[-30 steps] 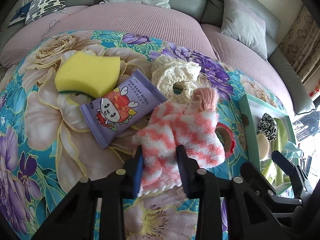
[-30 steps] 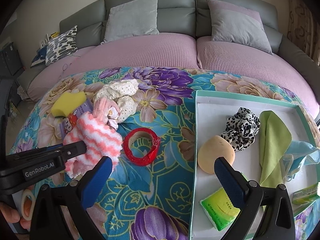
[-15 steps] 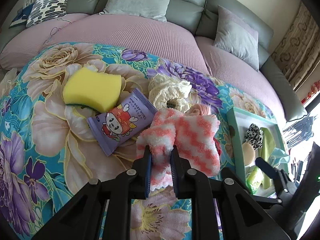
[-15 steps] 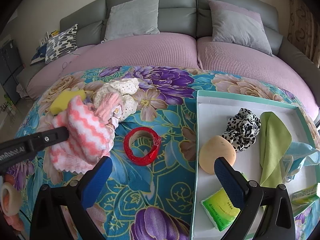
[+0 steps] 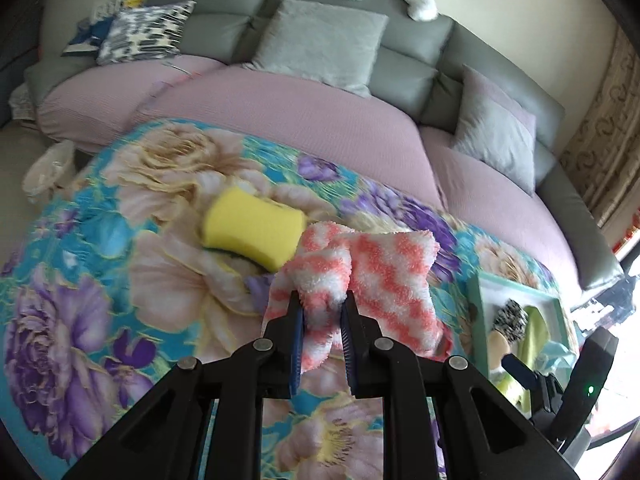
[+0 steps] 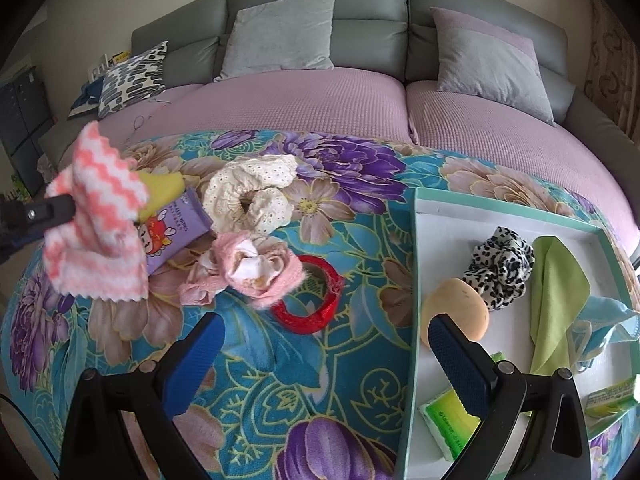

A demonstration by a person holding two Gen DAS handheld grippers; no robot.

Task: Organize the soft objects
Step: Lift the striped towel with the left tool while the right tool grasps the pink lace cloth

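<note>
My left gripper (image 5: pixel 322 300) is shut on a fluffy pink-and-white striped cloth (image 5: pixel 360 276), which hangs lifted above the floral blanket. The right wrist view shows the same cloth (image 6: pixel 96 224) raised at the left, in front of the yellow sponge (image 6: pixel 162 186) and the purple wipes pack (image 6: pixel 172 232). A cream scrunchie (image 6: pixel 250 196), a pink cloth bundle (image 6: pixel 256 270) and a red tape ring (image 6: pixel 316 304) lie on the blanket. My right gripper (image 6: pixel 324 348) stands open over the blanket, beside the tray's left wall, holding nothing.
A teal-rimmed white tray (image 6: pixel 416 264) at the right holds a leopard scrunchie (image 6: pixel 502 264), a beige puff (image 6: pixel 456 312), a green cloth (image 6: pixel 556 300) and green packets. Behind the blanket lies a pink mattress (image 6: pixel 300 108) with grey pillows (image 6: pixel 280 34).
My left gripper closed on the striped cloth and lifted it off the blanket, uncovering the pink bundle and tape ring. The right gripper stayed where it was.
</note>
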